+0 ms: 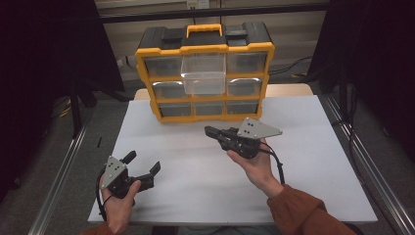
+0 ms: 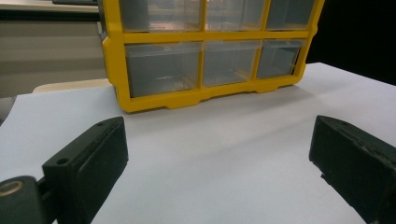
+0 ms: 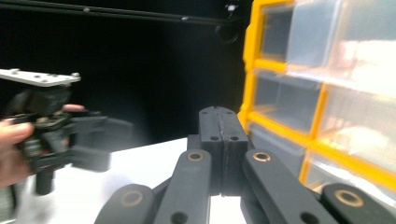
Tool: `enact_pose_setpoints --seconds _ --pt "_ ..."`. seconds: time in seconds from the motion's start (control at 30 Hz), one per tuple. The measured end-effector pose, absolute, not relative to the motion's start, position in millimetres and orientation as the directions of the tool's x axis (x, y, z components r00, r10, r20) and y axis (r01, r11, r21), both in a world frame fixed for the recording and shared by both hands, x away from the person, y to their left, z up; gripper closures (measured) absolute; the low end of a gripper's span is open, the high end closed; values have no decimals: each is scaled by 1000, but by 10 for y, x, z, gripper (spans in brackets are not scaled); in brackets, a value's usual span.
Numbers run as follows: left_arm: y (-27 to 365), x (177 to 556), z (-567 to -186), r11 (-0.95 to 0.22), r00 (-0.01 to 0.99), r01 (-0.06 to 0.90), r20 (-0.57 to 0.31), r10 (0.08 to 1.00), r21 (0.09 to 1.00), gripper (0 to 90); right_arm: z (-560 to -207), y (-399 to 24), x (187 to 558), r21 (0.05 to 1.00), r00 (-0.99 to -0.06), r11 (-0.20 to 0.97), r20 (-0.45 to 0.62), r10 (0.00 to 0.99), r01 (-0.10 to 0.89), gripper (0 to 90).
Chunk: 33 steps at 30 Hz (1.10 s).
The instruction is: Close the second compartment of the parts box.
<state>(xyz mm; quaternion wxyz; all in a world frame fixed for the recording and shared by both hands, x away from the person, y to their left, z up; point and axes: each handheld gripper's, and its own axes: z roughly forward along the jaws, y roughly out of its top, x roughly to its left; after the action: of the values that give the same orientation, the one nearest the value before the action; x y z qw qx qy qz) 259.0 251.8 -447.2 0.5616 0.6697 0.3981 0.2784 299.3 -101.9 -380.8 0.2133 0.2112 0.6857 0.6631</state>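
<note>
A yellow and black drawer organizer (image 1: pixel 204 73) stands upright at the far side of the white table (image 1: pixel 303 161). Its top middle clear drawer (image 1: pixel 203 73) is pulled out toward me. My right gripper (image 1: pixel 211 131) is held in front of the bottom row of drawers, jaws shut with nothing between them; in the right gripper view (image 3: pixel 218 135) they press flat together beside the organizer (image 3: pixel 322 93). My left gripper (image 1: pixel 143 164) hovers near the table's front left corner, open and empty. In the left gripper view (image 2: pixel 219 154) the jaws frame bare table before the organizer (image 2: pixel 205 60).
Metal rails (image 1: pixel 63 176) run along both sides of the table. Black curtains (image 1: pixel 44 58) hang at left and right. Cables (image 1: pixel 288 66) lie on the floor behind the organizer. Bare white table stretches between the two grippers.
</note>
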Motion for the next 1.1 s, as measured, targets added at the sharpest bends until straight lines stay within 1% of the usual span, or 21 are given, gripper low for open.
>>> enact_pose_setpoints --seconds 0.03,0.2,0.3,0.37,0.53,0.63,0.83,0.9,1.1 --pt "2517 2591 -4475 -49 532 216 -75 843 975 46 -3805 -1009 3026 999 -816 34 -20 578 -1 900" --pt "2522 2590 -4476 -51 532 219 -75 843 974 46 -3776 -970 3183 1000 -806 -2 6 592 7 900" --pt "2536 2593 -4475 -45 527 218 -79 846 975 42 -3721 -966 3247 1000 -805 -2 4 593 4 900" --pt "2542 2593 -4476 -21 528 220 -101 843 975 41 -3683 -973 3283 1000 -803 -1 3 596 3 900" --pt "2550 2598 -4475 -11 527 217 -108 843 976 32 -3630 -1010 3379 1000 -800 3 3 601 7 900" --pt "2562 2597 -4478 -24 531 214 -96 842 977 17 -3610 -1030 3433 1000 -794 8 -3 608 3 900" --pt "2578 2603 -4488 -35 534 216 -88 841 976 17 -3568 -1036 3520 1000 -785 -3 4 620 3 900" --pt "2564 2599 -4495 -27 533 219 -97 841 975 17 -3559 -1020 3535 1000 -787 7 -6 618 -2 900" --pt "2564 2593 -4488 -40 523 211 -78 849 977 19 -3507 -991 3605 1000 -786 18 -22 618 -13 900"
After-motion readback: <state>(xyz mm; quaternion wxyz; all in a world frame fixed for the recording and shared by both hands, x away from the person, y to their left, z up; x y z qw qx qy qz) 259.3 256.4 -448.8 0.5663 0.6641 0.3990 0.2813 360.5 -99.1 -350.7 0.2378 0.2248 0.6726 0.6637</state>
